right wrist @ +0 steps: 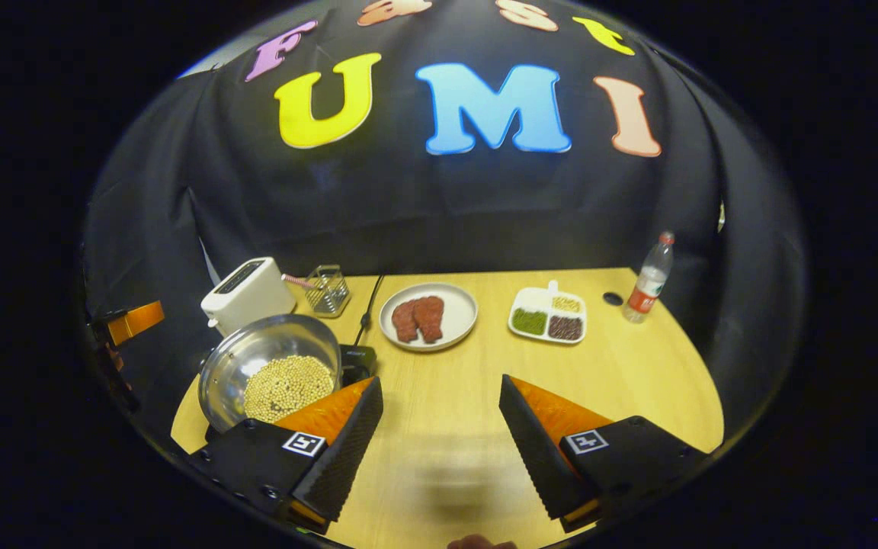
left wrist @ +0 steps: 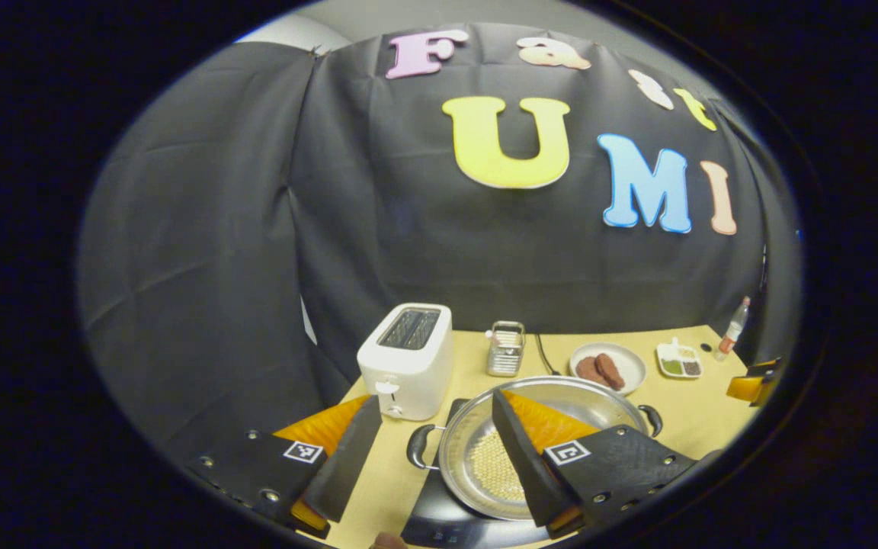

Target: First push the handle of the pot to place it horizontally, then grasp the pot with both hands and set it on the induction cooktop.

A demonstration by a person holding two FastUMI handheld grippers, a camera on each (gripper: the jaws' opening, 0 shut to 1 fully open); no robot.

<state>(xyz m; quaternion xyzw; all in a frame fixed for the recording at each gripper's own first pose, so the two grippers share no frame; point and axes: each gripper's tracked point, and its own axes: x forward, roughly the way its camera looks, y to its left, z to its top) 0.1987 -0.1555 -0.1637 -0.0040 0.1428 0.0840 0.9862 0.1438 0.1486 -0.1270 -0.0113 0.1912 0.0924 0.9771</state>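
A steel pot [left wrist: 599,404] holding yellow beans [left wrist: 496,465] rests on the black induction cooktop [left wrist: 439,526]. Its two black loop handles point left [left wrist: 418,446] and right [left wrist: 651,419]. My left gripper [left wrist: 435,457] is open, and the left loop handle lies between its fingers with neither finger pressing on it; one finger overlaps the pot's bowl. In the right gripper view the pot [right wrist: 256,351] is at the left, with my right gripper [right wrist: 439,450] open over bare table to its right. The other gripper [right wrist: 130,320] shows orange at the far left.
A white toaster [left wrist: 408,358] stands just behind the pot's left side, next to a wire basket [left wrist: 506,349]. Farther back on the wooden table [right wrist: 637,381] are a plate of meat [right wrist: 428,315], a sectioned dish [right wrist: 548,314], a bottle [right wrist: 649,278] and a black cable [right wrist: 369,301].
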